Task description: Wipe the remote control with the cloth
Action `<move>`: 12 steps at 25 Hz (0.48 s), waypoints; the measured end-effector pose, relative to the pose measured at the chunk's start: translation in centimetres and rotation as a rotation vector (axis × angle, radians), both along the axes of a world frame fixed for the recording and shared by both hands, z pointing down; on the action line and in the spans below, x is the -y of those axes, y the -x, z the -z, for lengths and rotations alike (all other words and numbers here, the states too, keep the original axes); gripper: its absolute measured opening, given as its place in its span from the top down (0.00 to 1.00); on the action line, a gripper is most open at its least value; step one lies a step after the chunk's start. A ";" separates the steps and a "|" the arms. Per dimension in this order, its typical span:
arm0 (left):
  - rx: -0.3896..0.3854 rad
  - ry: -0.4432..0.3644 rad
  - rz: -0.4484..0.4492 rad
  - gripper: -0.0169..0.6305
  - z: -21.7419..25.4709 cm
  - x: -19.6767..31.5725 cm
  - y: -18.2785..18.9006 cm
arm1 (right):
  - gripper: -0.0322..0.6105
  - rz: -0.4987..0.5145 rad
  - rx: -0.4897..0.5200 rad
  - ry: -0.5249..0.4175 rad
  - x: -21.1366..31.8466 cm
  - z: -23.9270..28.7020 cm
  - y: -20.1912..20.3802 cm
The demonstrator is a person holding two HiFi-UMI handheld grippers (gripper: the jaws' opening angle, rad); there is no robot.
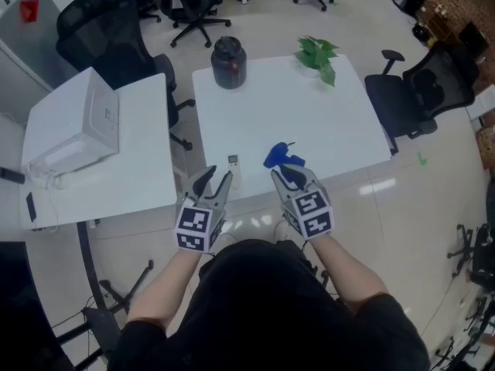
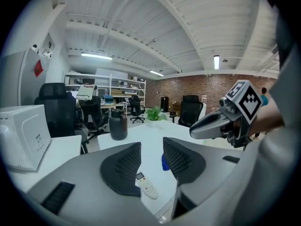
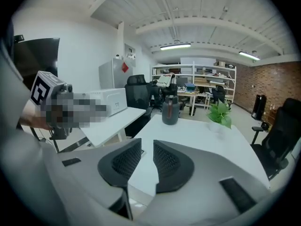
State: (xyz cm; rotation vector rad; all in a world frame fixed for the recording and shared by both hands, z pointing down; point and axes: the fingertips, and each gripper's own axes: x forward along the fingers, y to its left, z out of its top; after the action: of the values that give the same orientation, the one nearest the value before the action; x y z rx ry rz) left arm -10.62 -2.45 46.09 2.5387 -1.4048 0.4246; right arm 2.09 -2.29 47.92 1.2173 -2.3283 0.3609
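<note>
A small white remote control (image 1: 233, 168) lies near the front edge of the white table (image 1: 309, 114). Just to its right sits a crumpled blue cloth (image 1: 280, 155). My left gripper (image 1: 219, 175) hovers over the table's front edge, just left of the remote, jaws open and empty. In the left gripper view the remote (image 2: 146, 186) shows below the gap of the left gripper (image 2: 152, 157), with a sliver of the cloth (image 2: 164, 163) beside the right pad. My right gripper (image 1: 290, 176) is at the cloth's near side. In its own view the right gripper (image 3: 147, 157) has a narrow, empty gap.
A dark jug (image 1: 229, 62) and a green plant (image 1: 319, 56) stand at the table's far side. A second table on the left carries a white machine (image 1: 73, 130). Black office chairs (image 1: 421, 91) stand to the right and behind. A gap separates the two tables.
</note>
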 end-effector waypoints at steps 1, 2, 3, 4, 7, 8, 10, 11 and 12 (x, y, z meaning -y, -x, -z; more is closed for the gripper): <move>-0.007 -0.008 -0.006 0.76 0.5 -0.3 -0.3 | 0.83 0.011 0.005 -0.011 -0.5 0.7 0.2; -0.013 -0.016 -0.009 0.76 0.8 -0.5 -0.6 | 0.84 0.023 0.009 -0.024 -0.9 1.4 0.4; -0.016 -0.025 -0.012 0.78 1.1 -0.8 -1.1 | 0.85 0.034 0.014 -0.039 -1.1 2.0 0.4; -0.015 -0.033 -0.013 0.82 1.4 -1.1 -1.6 | 0.87 0.043 0.023 -0.055 -1.2 2.7 0.3; -0.008 -0.042 0.001 0.85 1.5 -2.0 -3.2 | 0.91 0.071 0.049 -0.099 -1.6 4.2 -0.5; -0.007 -0.041 0.011 0.86 1.5 -2.3 -3.8 | 0.92 0.086 0.057 -0.110 -1.7 4.7 -0.9; 0.000 -0.043 0.031 0.90 1.5 -3.0 -5.0 | 0.93 0.125 0.074 -0.126 -2.1 5.4 -1.4; 0.005 -0.045 0.041 0.91 1.5 -3.2 -5.7 | 0.93 0.146 0.081 -0.129 -2.3 5.7 -1.7; 0.008 -0.048 0.051 0.94 1.5 -3.4 -6.2 | 0.93 0.167 0.087 -0.128 -2.5 5.7 -2.0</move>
State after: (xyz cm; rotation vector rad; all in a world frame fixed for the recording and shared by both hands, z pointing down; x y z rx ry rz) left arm -4.39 0.99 44.54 2.5347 -1.4962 0.3978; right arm 4.09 0.22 42.20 1.0731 -2.5414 0.2142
